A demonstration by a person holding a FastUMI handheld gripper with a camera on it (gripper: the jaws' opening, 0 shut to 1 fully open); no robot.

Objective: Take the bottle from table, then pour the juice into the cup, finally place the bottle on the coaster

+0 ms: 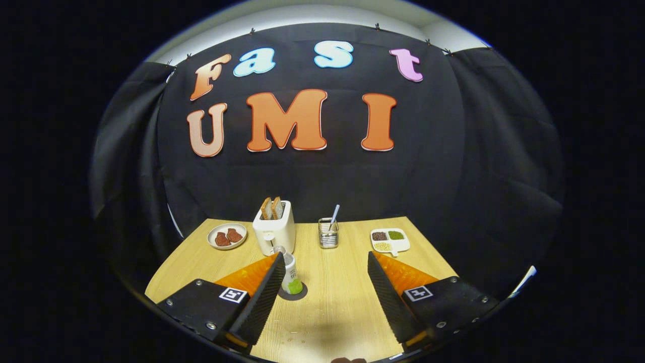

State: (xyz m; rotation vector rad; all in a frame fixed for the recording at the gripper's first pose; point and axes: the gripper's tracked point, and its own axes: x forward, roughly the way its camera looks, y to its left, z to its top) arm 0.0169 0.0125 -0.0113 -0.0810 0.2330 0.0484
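The small bottle (292, 276), pale with a green base and a clear top, stands upright on a dark round coaster (298, 295) on the wooden table (332, 302). It is close against the inner side of my left finger (262, 297), which hides part of it. My gripper (325, 257) is open wide, with only bare table between the fingers apart from the bottle at the left one. The right finger (388, 297) is well clear of the bottle.
Beyond the fingers stand a white toaster (274, 232) with two bread slices, a plate (227, 236) with brown pieces to its left, a metal holder (328, 233) with a spoon, and a white divided dish (390, 240) of beans.
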